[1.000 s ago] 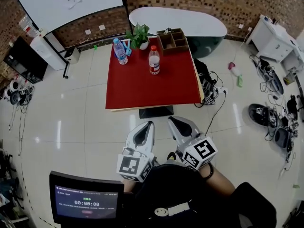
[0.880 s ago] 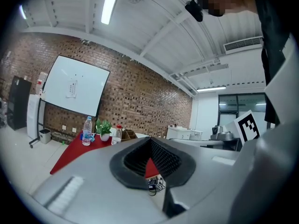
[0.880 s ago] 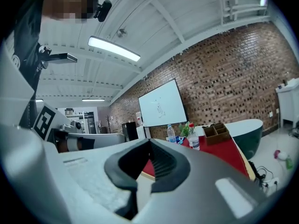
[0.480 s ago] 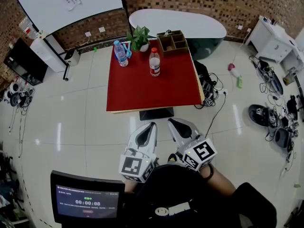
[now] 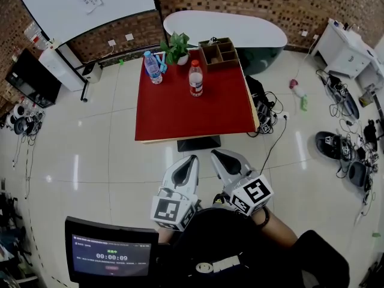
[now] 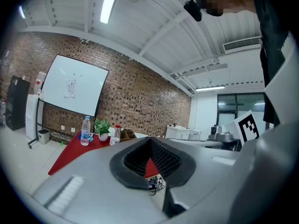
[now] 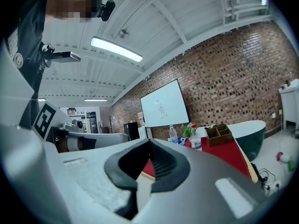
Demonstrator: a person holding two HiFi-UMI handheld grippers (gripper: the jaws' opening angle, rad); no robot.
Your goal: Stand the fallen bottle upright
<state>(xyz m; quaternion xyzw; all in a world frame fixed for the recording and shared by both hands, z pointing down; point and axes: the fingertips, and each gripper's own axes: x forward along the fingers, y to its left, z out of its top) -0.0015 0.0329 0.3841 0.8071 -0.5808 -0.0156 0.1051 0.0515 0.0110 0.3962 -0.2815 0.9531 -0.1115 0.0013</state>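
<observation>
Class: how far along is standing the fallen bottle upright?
Done, it seems: the red-capped bottle and the blue-capped bottle both stand upright on the red table. In hand: nothing; the left gripper and right gripper are shut and empty, short of the table. Left: no fallen bottle shows.

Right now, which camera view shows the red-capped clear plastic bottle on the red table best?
The head view: the red-capped clear plastic bottle shows whole from above, standing upright on the red table. The left gripper view shows it tiny and far off; the right gripper view shows it small too, side-on.
</observation>
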